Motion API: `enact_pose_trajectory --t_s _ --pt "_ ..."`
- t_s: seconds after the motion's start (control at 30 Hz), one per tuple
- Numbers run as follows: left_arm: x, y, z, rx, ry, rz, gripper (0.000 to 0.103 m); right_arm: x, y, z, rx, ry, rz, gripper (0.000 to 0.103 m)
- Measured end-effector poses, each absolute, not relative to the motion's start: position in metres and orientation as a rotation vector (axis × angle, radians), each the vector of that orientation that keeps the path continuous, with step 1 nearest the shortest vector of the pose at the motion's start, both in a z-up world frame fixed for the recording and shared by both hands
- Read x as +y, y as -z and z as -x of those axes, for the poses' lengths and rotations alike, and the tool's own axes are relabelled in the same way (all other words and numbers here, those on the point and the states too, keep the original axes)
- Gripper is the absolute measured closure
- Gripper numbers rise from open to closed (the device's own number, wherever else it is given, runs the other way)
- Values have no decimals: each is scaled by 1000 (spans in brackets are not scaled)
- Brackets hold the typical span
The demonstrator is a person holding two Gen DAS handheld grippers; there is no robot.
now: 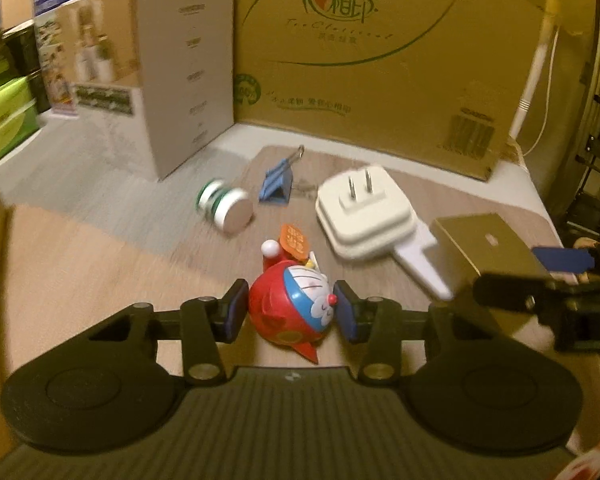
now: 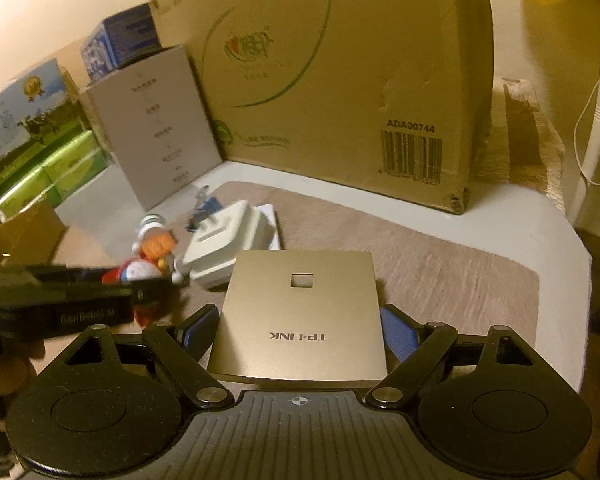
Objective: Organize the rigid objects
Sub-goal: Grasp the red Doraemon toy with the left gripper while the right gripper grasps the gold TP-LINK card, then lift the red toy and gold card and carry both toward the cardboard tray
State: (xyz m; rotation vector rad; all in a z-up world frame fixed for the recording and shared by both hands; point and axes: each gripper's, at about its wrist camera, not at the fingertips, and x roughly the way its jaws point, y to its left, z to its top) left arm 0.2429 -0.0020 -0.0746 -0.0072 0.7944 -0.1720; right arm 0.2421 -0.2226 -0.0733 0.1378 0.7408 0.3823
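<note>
A red and blue cartoon toy figure (image 1: pixel 292 308) with an orange tag lies on the brown mat (image 1: pixel 84 264). My left gripper (image 1: pixel 292 312) has a blue pad against each of the toy's sides and is shut on it. A flat gold box (image 2: pixel 300 320) printed TP-LINK sits between the pads of my right gripper (image 2: pixel 300 330), which is shut on its two side edges. In the left wrist view the gold box (image 1: pixel 480 244) is at the right, just past the toy. The toy (image 2: pixel 140 270) shows to the left of the box in the right wrist view.
On the mat behind the toy lie a white plug adapter (image 1: pixel 364 216), a blue binder clip (image 1: pixel 276 188) and a small green-and-white jar (image 1: pixel 226 208) on its side. A large cardboard box (image 1: pixel 380 60) and a tall grey box (image 1: pixel 184 80) wall off the back. Green packs (image 2: pixel 52 176) stand at the left.
</note>
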Motion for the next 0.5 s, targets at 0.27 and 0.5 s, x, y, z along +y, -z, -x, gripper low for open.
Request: enact_pose_trajectory --t_s 0.27,0.5 --pt "10 65 -142 795 129 10 61 -210 67 -183 756 -433 -114 17" --pt "12 76 -96 794 135 -45 60 -201 87 -146 821 -441 -100 17"
